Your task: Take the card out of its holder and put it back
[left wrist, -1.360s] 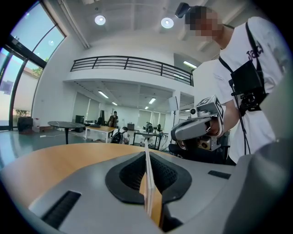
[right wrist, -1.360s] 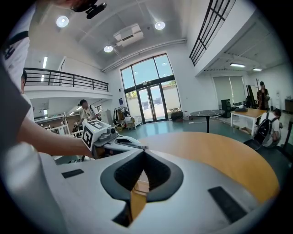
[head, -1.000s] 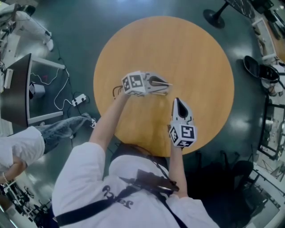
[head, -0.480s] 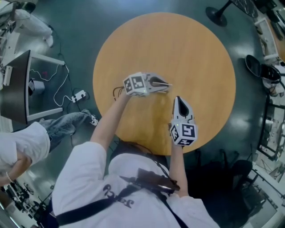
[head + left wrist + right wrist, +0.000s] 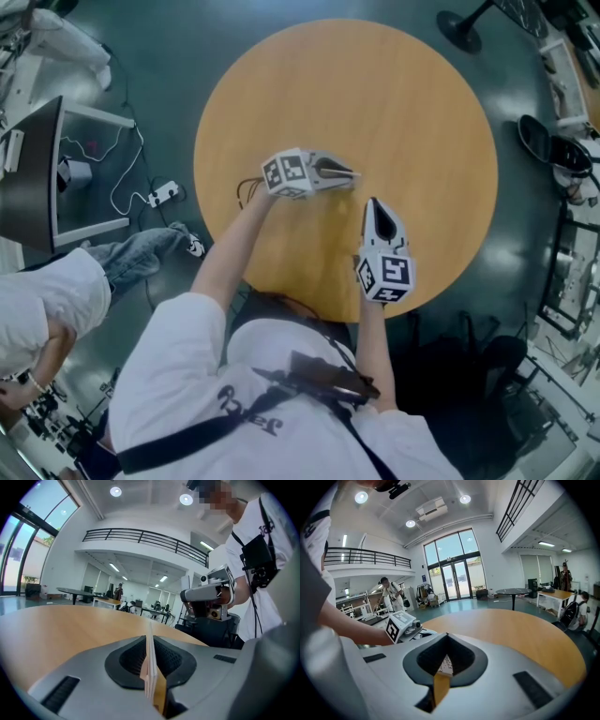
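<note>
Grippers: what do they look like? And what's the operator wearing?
Both the left gripper and right gripper have a light grey shell tapering to a point, dark textured pads and a rear cube with black-and-white square markers. The person wears a white short-sleeved shirt with dark print and a black chest strap.
</note>
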Motion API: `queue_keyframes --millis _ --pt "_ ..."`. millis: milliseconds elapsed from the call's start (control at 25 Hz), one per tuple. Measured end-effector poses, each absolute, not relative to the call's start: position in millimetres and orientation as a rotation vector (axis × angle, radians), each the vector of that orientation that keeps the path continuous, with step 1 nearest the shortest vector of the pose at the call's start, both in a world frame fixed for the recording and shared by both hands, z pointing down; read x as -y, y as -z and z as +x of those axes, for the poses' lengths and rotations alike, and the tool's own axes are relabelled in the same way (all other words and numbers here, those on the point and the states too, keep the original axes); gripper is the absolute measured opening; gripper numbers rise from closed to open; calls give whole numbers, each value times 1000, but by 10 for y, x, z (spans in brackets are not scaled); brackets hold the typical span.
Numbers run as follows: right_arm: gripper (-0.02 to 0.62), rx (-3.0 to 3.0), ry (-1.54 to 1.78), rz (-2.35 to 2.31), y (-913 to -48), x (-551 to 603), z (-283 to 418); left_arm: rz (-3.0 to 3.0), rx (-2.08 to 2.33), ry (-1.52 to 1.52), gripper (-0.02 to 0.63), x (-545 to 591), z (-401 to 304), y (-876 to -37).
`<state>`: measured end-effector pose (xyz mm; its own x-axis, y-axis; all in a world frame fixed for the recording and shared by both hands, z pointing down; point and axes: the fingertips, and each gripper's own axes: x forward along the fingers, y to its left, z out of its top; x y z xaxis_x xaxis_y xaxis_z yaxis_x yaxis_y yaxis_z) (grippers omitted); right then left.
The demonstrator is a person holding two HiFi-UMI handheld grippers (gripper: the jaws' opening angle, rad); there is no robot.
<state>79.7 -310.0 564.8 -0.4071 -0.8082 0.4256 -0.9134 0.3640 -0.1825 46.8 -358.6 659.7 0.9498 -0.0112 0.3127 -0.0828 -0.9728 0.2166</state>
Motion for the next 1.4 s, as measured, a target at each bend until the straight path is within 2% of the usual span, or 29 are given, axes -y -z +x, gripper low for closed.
queue_keyframes --millis 360,600,960,1400 --pt "17 2409 -544 1503 -5532 3068 804 2858 257 -488 51 3698 323 -6493" --pt "17 2451 -482 1465 -5421 2984 696 2824 537 -435 146 3787 -127 -6365" --pt "17 2531 -366 1449 -5124 2780 679 2749 1040 -276 147 3494 -676 -5781" --pt "17 2647 -178 1404 -4648 2429 687 2669 1446 -128 126 2670 -436 -4898"
